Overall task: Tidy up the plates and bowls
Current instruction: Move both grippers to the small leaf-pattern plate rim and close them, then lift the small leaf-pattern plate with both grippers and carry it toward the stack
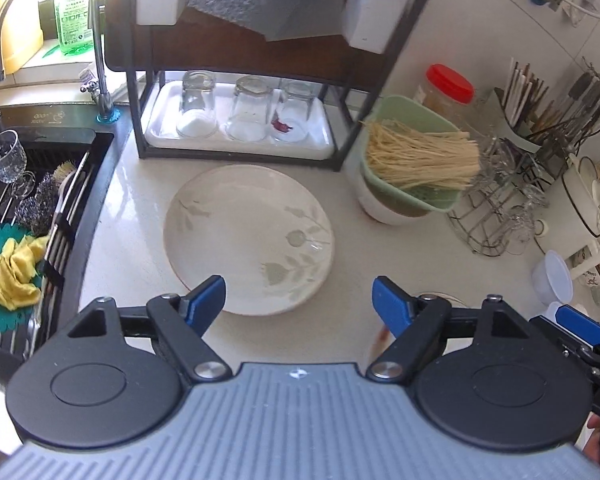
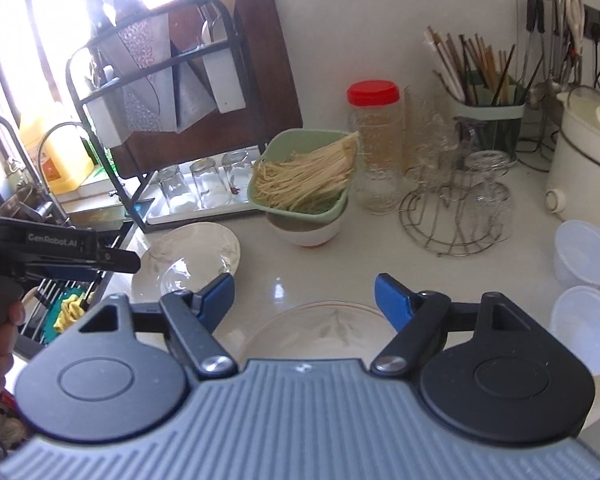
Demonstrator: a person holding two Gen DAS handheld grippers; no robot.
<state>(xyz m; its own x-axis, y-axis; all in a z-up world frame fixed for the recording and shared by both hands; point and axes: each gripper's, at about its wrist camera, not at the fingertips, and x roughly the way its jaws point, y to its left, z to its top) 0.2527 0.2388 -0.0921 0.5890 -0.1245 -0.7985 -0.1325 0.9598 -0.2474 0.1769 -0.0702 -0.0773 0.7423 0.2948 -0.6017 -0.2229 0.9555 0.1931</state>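
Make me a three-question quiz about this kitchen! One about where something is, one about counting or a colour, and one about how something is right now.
1. Where do the noodles lie?
A. in the green basket
B. on the plate
C. in the sink

2. How many upturned glasses stand on the white tray?
A. one
B. three
C. five

3. How does the left tool stand?
A. shut on the plate
B. shut on a glass
C. open, holding nothing

Answers:
1 A, the noodles rest in the green basket that sits on a white bowl.
2 B, three glasses stand in a row under the rack.
3 C, its blue fingers are wide apart above the near edge of the leaf-pattern plate, and nothing is gripped.
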